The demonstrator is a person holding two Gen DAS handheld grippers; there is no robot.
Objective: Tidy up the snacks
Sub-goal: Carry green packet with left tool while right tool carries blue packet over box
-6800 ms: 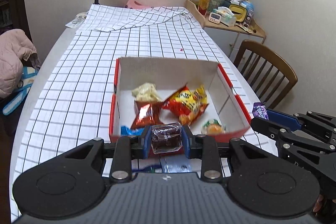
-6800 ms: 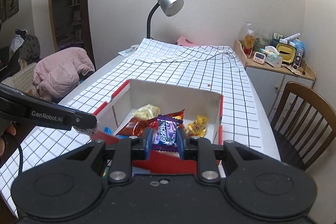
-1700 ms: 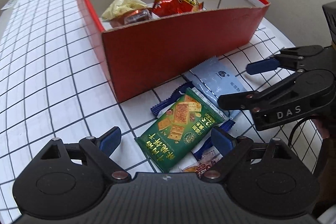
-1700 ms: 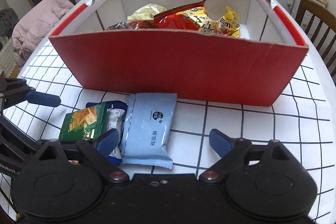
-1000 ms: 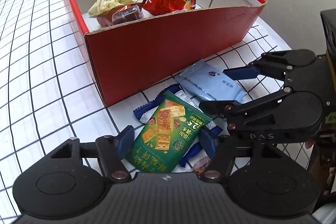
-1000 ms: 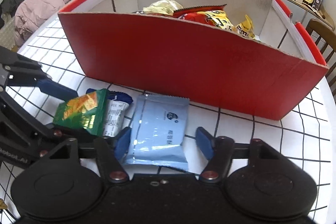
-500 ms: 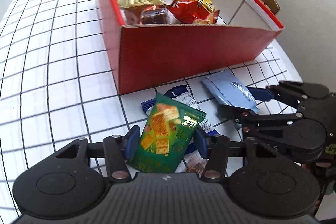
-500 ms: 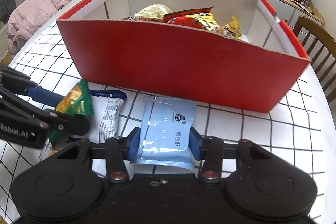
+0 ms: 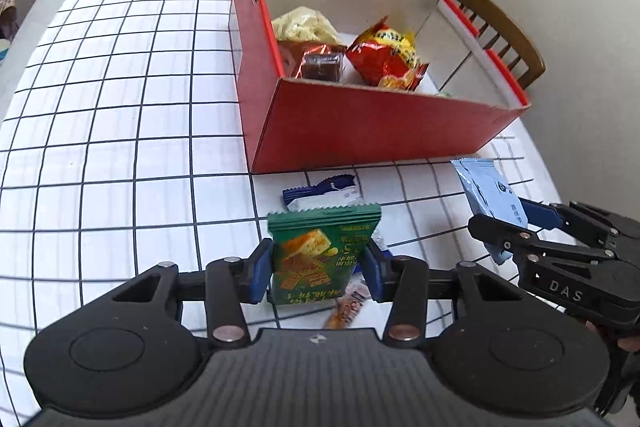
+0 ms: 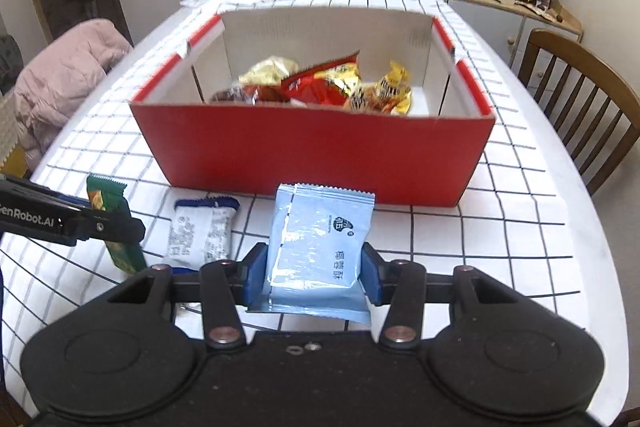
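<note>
Bench (image 9: 120,107) under the grid cloth carries the red box (image 10: 312,151) at 12 o'clock from both claws, already part-filled with packets; its near wall stands between my loads and the inside. My right claw (image 10: 314,273) has its pads pressed on the flanks of the pale blue packet (image 10: 320,239), long axis pointing to 12 o'clock, raised off the cloth. My left claw (image 9: 318,271) has its jaws closing on the green cracker packet (image 9: 320,255), pads on both edges, packet upright, long axis toward 12 o'clock. Both claws pitch steeply downward. Judgement: the right sits nearer the box wall; each load must clear the rim. A blue-and-white wrapper (image 10: 200,231) remains on the cloth at 10 o'clock from the right claw.
</note>
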